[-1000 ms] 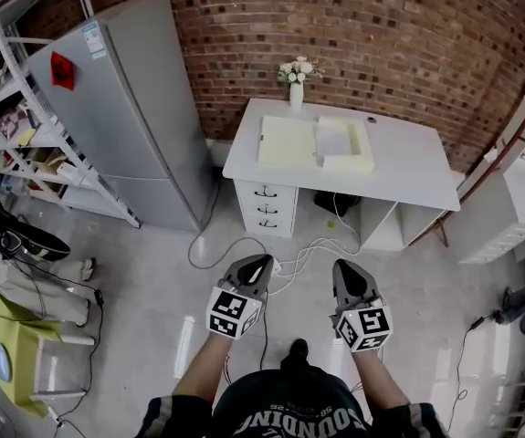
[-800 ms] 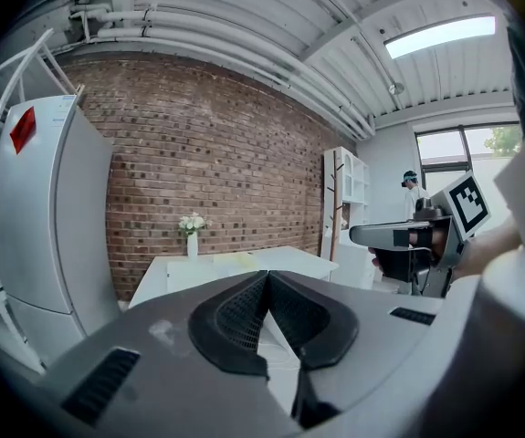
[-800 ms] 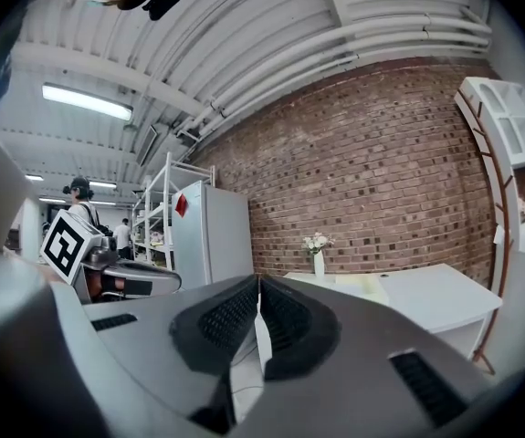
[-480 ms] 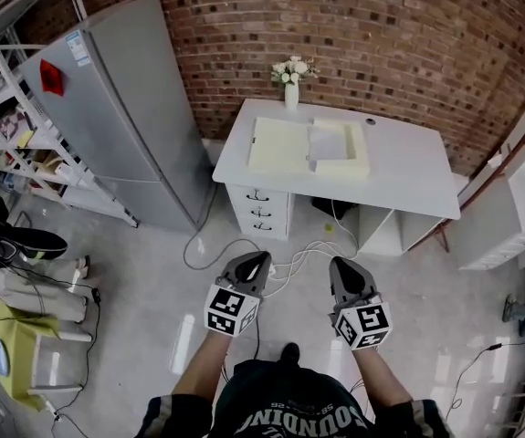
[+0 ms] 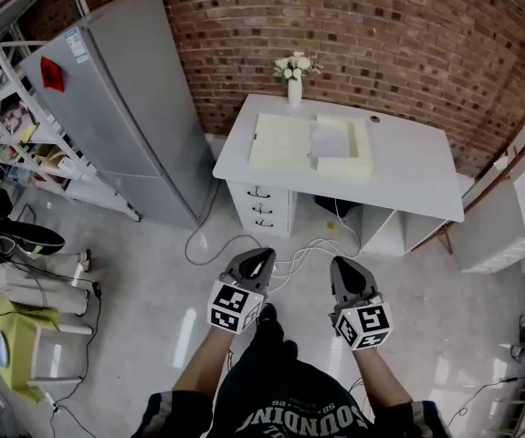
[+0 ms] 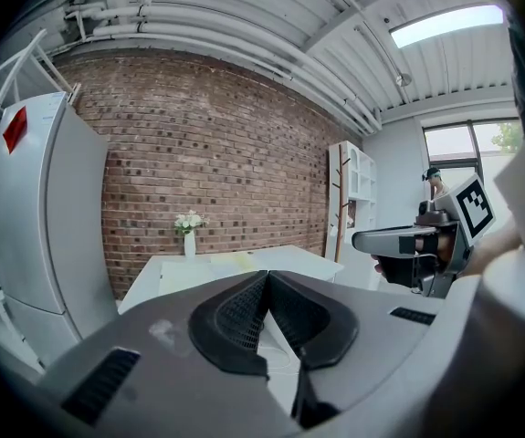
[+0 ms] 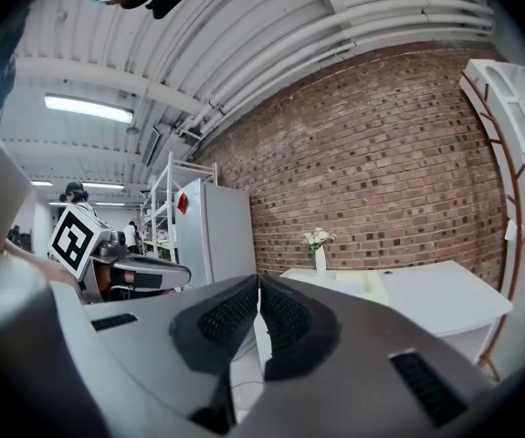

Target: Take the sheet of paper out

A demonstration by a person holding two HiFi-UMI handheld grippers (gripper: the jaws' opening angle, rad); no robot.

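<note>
A pale yellow folder (image 5: 278,142) lies open on the white desk (image 5: 408,167) against the brick wall. A greyish-white sheet of paper (image 5: 331,140) rests in its right half. Both grippers hover over the floor, well short of the desk and pointing toward it. My left gripper (image 5: 261,258) (image 6: 267,276) is shut with nothing between its jaws. My right gripper (image 5: 343,267) (image 7: 258,281) is also shut and empty. From the left gripper view the desk (image 6: 166,276) is far ahead.
A white vase of flowers (image 5: 295,73) stands at the desk's back edge. Drawers (image 5: 262,206) sit under its left side, and cables (image 5: 289,258) trail over the floor. A grey fridge (image 5: 125,108) and metal shelves (image 5: 15,108) are to the left, a white shelf unit (image 5: 518,208) to the right.
The person has stepped forward, one foot now showing between the arms. Both grippers moved a little toward the desk, still shut and side by side.
</note>
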